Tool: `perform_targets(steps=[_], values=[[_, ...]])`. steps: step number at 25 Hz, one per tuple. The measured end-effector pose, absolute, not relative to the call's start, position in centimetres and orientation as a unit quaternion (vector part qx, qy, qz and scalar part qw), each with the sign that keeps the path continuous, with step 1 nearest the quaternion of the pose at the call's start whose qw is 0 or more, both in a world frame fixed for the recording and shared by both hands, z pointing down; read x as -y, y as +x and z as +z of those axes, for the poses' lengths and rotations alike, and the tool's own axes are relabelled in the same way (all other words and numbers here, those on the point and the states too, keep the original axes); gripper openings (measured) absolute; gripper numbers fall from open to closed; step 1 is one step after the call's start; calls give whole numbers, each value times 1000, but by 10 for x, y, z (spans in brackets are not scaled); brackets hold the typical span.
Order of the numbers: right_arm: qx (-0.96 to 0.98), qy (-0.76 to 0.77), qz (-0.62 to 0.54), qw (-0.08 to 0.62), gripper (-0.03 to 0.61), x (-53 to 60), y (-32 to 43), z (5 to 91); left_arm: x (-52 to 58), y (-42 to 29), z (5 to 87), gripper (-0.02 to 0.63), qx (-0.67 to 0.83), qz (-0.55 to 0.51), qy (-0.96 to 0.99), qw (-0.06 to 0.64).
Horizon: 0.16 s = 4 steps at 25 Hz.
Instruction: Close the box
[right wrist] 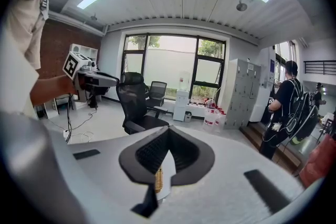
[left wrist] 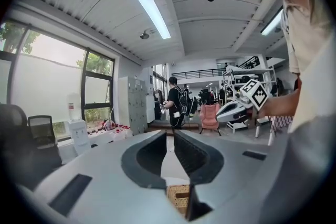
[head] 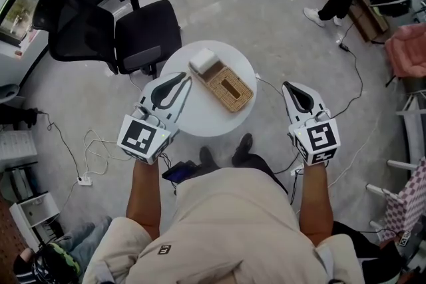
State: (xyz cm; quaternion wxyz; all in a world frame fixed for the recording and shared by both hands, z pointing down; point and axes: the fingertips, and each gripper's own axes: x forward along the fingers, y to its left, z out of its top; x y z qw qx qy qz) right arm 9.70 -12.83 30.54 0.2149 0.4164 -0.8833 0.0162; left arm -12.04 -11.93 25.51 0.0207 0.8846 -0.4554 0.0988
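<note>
Round table (head: 200, 120): wicker box (head: 228, 88) lies near its middle, set diagonally, with a white block (head: 203, 62) touching its far end. The slotted top looks flat on the box. This fits a box already shut, or a lid only resting and not pressed home; I cannot settle which. Either way, check that the lid edges sit flush all round, and keep any contact flat on the weave, clear of the slot.

Left gripper (head: 187, 78): raised over the table's near-left edge, pointing forward and slightly down. Tips are just beside the box, not touching it. Jaws all but together, nothing between them.

Right gripper (head: 286, 85): off the table's right edge, well apart from the box. Jaws together, empty.
</note>
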Motion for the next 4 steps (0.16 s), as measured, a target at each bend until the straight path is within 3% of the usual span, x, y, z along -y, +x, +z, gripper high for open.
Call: perform_targets(steps=[4], values=[[881, 419, 16, 219, -9, 124, 85, 308, 114, -137, 263, 43, 455, 99, 884, 28]])
